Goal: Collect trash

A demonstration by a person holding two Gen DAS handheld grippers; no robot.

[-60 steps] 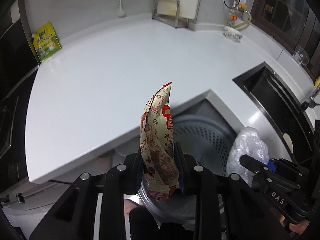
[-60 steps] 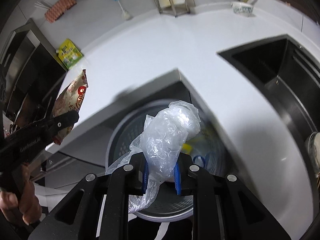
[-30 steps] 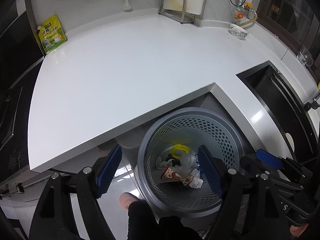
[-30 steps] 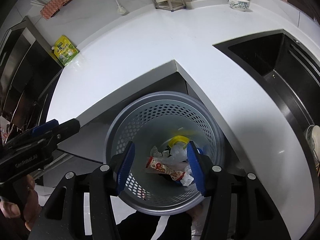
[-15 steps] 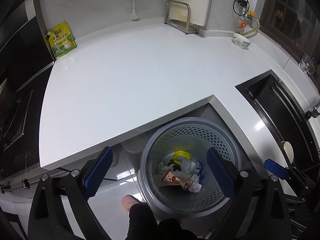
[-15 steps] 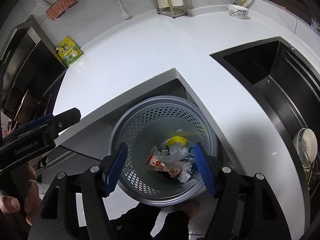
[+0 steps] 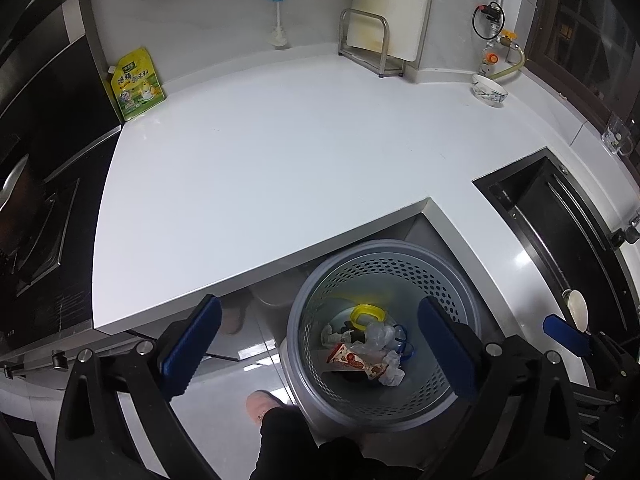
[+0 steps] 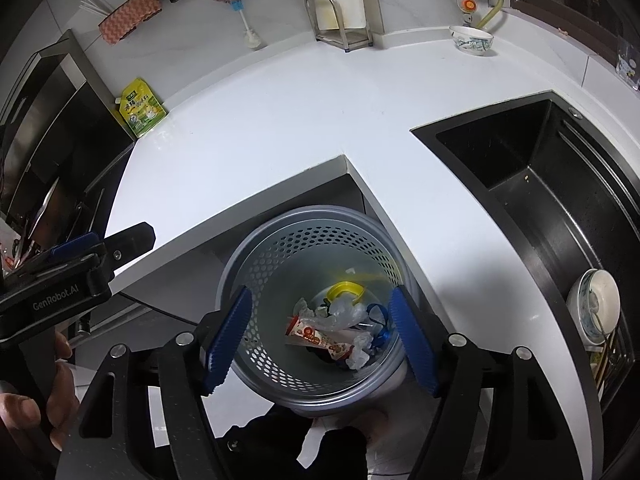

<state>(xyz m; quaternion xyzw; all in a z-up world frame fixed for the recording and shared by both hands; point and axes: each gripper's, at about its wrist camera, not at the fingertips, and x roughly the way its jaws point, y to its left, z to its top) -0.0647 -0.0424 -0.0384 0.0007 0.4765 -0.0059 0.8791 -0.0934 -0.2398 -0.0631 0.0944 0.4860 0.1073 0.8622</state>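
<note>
A grey perforated trash bin (image 7: 460,292) stands on the floor in the notch of the white counter (image 7: 260,184); it also shows in the right wrist view (image 8: 280,248). Inside lie a red and tan snack wrapper (image 7: 354,362) (image 8: 320,338), a crumpled clear plastic bag (image 7: 378,334) (image 8: 346,312), a yellow ring (image 7: 367,315) and crumpled white paper. My left gripper (image 7: 320,348) is wide open and empty, above the bin's left side. My right gripper (image 8: 320,340) is wide open and empty, straddling the bin from above.
A yellow-green pouch (image 7: 136,84) leans at the counter's back left beside the black stove (image 7: 36,200). A cutting board rack (image 7: 368,44) and a bowl (image 7: 489,90) stand at the back. A black sink (image 8: 540,184) with dishes lies right. A foot (image 7: 262,404) is beside the bin.
Two seconds ago the left gripper held the snack wrapper and the right held the plastic bag. Both jaws opened and both items now lie in the bin. Both grippers have since risen.
</note>
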